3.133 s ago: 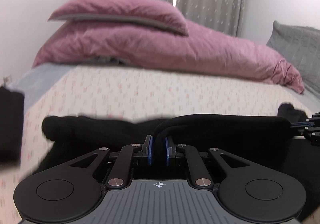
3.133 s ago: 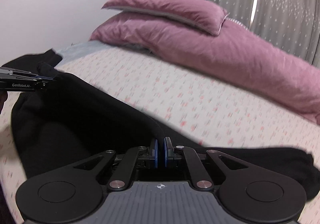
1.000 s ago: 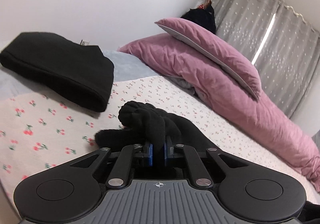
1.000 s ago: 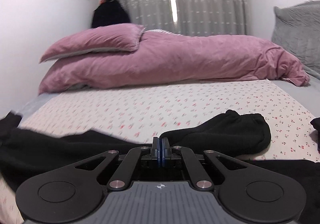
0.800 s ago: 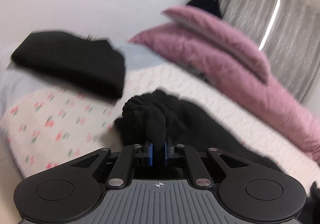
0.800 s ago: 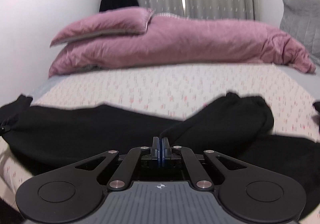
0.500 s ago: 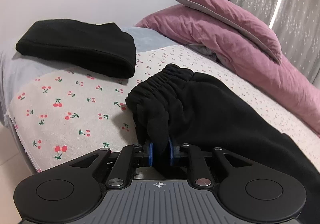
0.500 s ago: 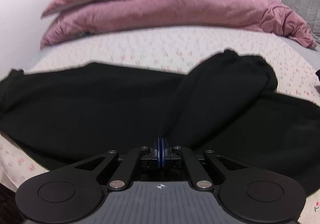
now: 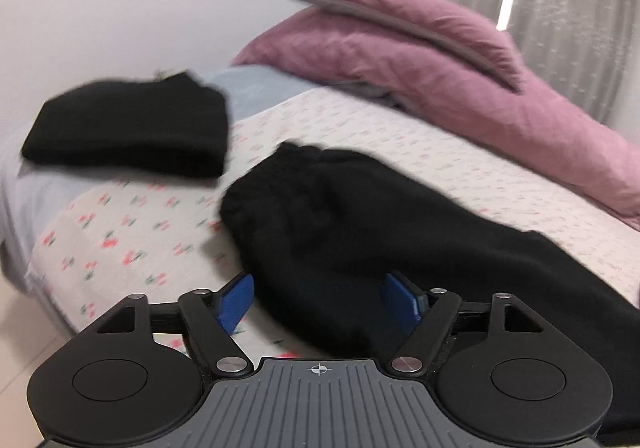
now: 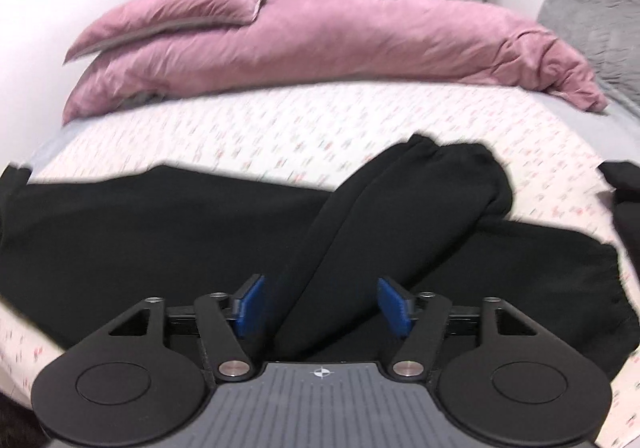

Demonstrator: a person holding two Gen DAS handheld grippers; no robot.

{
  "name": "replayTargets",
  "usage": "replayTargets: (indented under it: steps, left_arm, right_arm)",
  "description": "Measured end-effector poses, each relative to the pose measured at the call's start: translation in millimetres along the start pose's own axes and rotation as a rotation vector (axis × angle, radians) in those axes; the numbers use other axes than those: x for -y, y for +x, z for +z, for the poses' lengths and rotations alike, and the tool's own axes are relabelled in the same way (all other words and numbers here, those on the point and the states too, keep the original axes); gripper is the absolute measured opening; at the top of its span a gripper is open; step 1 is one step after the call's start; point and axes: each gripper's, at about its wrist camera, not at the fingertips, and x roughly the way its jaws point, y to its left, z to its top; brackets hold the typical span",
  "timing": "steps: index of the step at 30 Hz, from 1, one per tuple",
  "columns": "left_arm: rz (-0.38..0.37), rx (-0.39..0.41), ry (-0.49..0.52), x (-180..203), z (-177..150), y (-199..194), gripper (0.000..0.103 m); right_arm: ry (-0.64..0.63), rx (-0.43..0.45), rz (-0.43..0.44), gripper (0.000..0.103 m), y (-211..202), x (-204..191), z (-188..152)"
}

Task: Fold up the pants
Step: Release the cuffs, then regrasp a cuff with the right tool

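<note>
Black pants [image 9: 360, 232] lie stretched across the cherry-print bed sheet [image 9: 120, 232]. In the left wrist view the gathered waistband end [image 9: 256, 188] lies just ahead of my left gripper [image 9: 320, 302], which is open with the cloth between its blue pads but not pinched. In the right wrist view the pants [image 10: 168, 224] run left to right, and one leg [image 10: 400, 208] lies folded diagonally over them. My right gripper [image 10: 322, 306] is open, with that leg lying between its pads.
A folded black garment [image 9: 132, 128] lies at the bed's left end. A pink duvet and pillow [image 10: 304, 40] fill the back of the bed. A grey pillow [image 10: 592, 12] is at the right. Another black item [image 10: 624, 204] shows at the right edge.
Both grippers have opened and let go of the pants, which now lie flat on the bed. Both have drawn back slightly.
</note>
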Motion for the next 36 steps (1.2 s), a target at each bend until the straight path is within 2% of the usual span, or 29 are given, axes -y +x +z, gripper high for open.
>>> replayTargets:
  steps: [4,10,14,18,21,24,26,27,29,31,32,36]
  left_arm:
    - [-0.157,-0.009,0.072,35,5,-4,0.086]
    - [-0.355,-0.095,0.157,102,10,16,0.087]
    - [-0.471,-0.156,0.211,149,1,32,0.088]
    - [-0.545,-0.207,0.282,191,-19,47,0.088]
    - [-0.595,-0.234,0.306,206,-37,60,0.088]
    - [-0.679,-0.224,0.335,212,-54,70,0.088]
    - [-0.713,-0.204,0.392,218,-62,72,0.088]
    - [-0.726,-0.185,0.421,219,-65,72,0.088]
    - [-0.748,-0.165,0.456,221,-69,70,0.088]
    - [-0.758,-0.156,0.483,222,-72,69,0.087]
    - [-0.758,-0.151,0.501,223,-73,67,0.087]
    - [-0.773,-0.151,0.534,227,-75,64,0.087]
  right_arm:
    - [0.025,0.025,-0.009,0.068,8,6,24]
    - [0.039,0.041,-0.031,0.075,27,10,52]
    - [0.059,0.024,-0.038,0.077,45,15,63]
    - [0.096,-0.008,-0.045,0.077,73,23,67]
    - [0.148,-0.019,-0.052,0.076,93,32,64]
    - [0.166,-0.025,-0.054,0.074,114,37,66]
    - [0.139,-0.009,-0.075,0.074,128,35,70]
    - [0.121,-0.008,-0.089,0.072,135,34,71]
    - [0.085,-0.019,-0.119,0.053,151,32,70]
    - [0.052,-0.025,-0.167,0.013,161,32,65]
    - [0.044,-0.012,-0.18,0.004,158,33,65]
    - [0.135,0.035,-0.178,0.004,121,48,71]
